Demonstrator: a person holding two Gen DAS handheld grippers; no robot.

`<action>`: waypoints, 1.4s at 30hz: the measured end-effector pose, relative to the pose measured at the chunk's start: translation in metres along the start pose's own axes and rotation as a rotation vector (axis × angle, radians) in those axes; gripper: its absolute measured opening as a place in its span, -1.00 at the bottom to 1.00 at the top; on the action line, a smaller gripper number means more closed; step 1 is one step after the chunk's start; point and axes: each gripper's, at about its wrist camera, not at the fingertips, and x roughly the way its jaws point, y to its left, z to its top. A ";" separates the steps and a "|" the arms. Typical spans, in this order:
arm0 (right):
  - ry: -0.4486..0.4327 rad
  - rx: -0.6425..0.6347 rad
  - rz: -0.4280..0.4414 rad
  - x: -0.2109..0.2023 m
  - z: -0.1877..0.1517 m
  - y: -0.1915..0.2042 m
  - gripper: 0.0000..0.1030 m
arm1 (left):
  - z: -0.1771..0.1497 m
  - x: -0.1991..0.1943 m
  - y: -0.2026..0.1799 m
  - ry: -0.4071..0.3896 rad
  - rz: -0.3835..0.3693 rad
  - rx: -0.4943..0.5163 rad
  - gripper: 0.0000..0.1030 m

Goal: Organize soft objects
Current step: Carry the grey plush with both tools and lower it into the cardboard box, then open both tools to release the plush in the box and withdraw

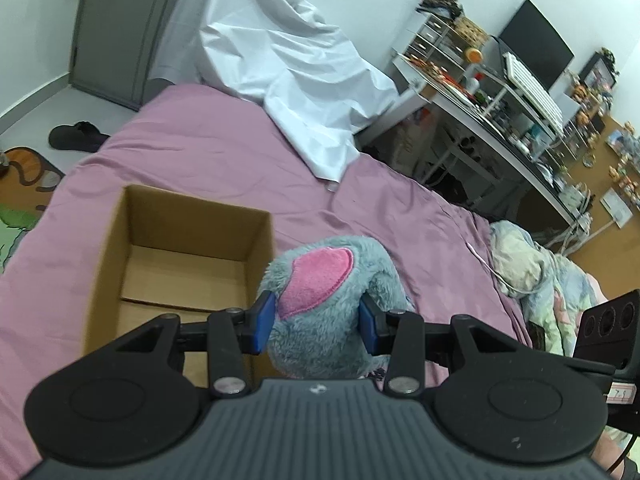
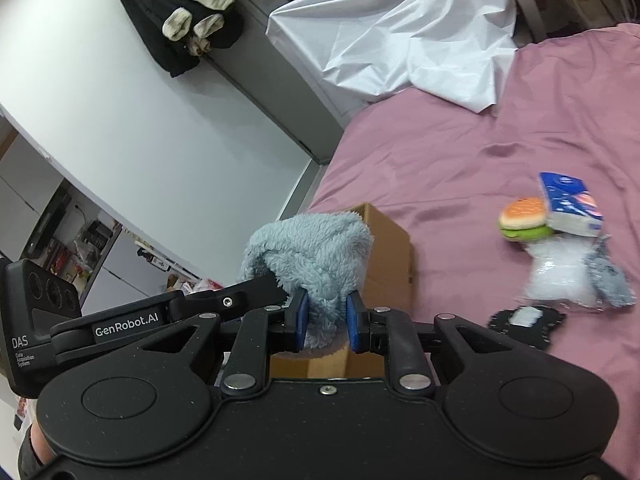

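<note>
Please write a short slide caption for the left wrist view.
Left tool grips a grey plush toy beside an open cardboard box on a pink bed.

Even, soft indoor light; no hard shadows. Mild sheen on white sheet [image 1: 288,76]. Fisheye bent walls and edges, corners vignetted dark. Right view: burger toy [image 2: 522,218] and plastic bag [image 2: 560,276] motion-blurred. Gripper bodies sharp.

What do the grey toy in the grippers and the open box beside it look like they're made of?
Grey toy: plush, probably synthetic fleece; shaggy matte pile, with a smoother pink ear patch edged in stitching. It bulges between the blue pads of the left hand-held gripper.
Open box: brown corrugated cardboard, matte, uncoated by the look; creased flaps lie on its floor.
</note>
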 end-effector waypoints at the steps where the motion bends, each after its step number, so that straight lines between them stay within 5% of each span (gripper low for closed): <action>1: 0.002 0.001 0.002 0.003 0.000 0.003 -0.61 | 0.000 -0.001 0.004 -0.003 0.003 -0.008 -0.18; 33: 0.129 -0.049 -0.110 0.122 0.022 0.027 -0.54 | 0.023 0.048 0.109 -0.031 0.098 -0.205 -0.12; 42: 0.091 -0.100 -0.151 0.096 0.022 0.028 0.03 | 0.027 0.029 0.093 -0.112 0.226 -0.197 0.68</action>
